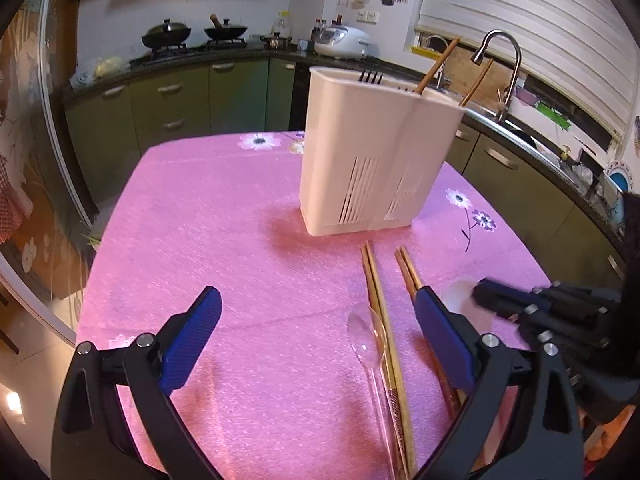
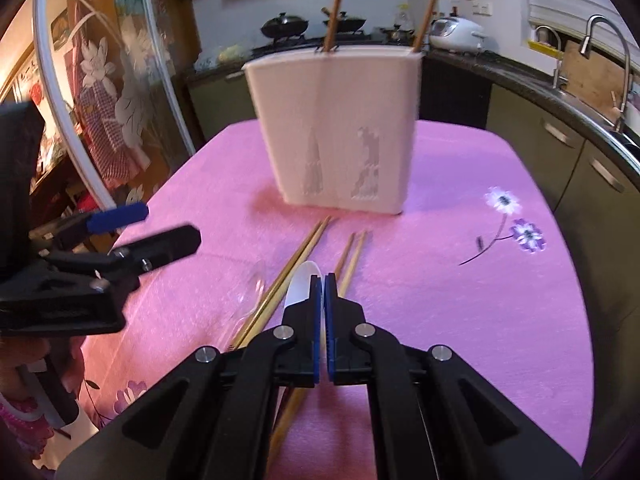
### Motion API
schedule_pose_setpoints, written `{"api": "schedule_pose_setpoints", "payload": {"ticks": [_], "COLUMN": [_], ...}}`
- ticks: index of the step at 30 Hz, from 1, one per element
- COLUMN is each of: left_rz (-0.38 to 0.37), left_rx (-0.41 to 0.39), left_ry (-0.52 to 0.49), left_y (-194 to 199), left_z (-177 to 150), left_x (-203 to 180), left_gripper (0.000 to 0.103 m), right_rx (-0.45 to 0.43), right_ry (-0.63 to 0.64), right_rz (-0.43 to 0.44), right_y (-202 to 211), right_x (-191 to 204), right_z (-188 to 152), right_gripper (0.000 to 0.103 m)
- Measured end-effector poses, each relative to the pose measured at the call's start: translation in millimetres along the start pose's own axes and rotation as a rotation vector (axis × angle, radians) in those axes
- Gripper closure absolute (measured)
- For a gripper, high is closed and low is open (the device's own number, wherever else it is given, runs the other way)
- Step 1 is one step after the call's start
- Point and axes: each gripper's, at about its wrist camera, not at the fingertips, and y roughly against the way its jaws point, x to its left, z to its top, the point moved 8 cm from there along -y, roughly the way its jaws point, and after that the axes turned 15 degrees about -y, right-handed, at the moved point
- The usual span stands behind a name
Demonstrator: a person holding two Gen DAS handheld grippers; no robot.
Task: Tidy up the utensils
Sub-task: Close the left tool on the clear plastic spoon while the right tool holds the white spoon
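Both wrist cameras are looking down across the pink tablecloth point(image 1: 224, 216) toward the far white holder point(image 1: 372, 152) — sharing it, left and right.

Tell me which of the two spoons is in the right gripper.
The opaque white spoon: its bowl sticks out of the shut right gripper. The clear plastic spoon lies free on the pink tablecloth, left of the chopstick pairs.
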Motion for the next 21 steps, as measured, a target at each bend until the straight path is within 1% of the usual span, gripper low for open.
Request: {"api": "schedule_pose_setpoints", "payload": {"ticks": [4, 8, 12, 14, 18, 19, 21], "left_rz": [-0.010, 0.041, 0.069, 0.079, 0.068, 0.071, 0.063], "left_rx": [0.038, 0.087, 0.144, 0.159, 0.168, 0.169, 0.186], "left_ry": [-0.012, -0.049, -0.047, -0.055, -0.057, -0.058, -0.060], "left_y": [-10, -22, -33, -35, -39, -41, -47], "left_z": [-6, -14, -25, -30, -38, -39, -42], "left_x": [-12, -21, -22, -25, -29, -30, -31], "left_gripper": [0.011, 0.011, 0.011, 0.011, 0.011, 0.018, 0.028], "right_rx": [-0.023, -0.026, -0.027, -0.028, -0.026, -0.024, -0.022], "right_ry": [-0.024, -0.033, -0.032, -0.031, -0.030, -0.029, -0.028], "right_rz": [-0.011, -0.010, -0.003, -0.001, 0.006, 0.007, 0.010], "right_y": [8, 11, 13, 14, 15, 14, 15], "right_x": [-11, -16, -15, -15, -14, -13, -12], "right_z": [8, 10, 9, 9, 8, 8, 8], "right_gripper": [0.100, 0.100, 0.100, 0.100, 0.100, 0.100, 0.100]}}
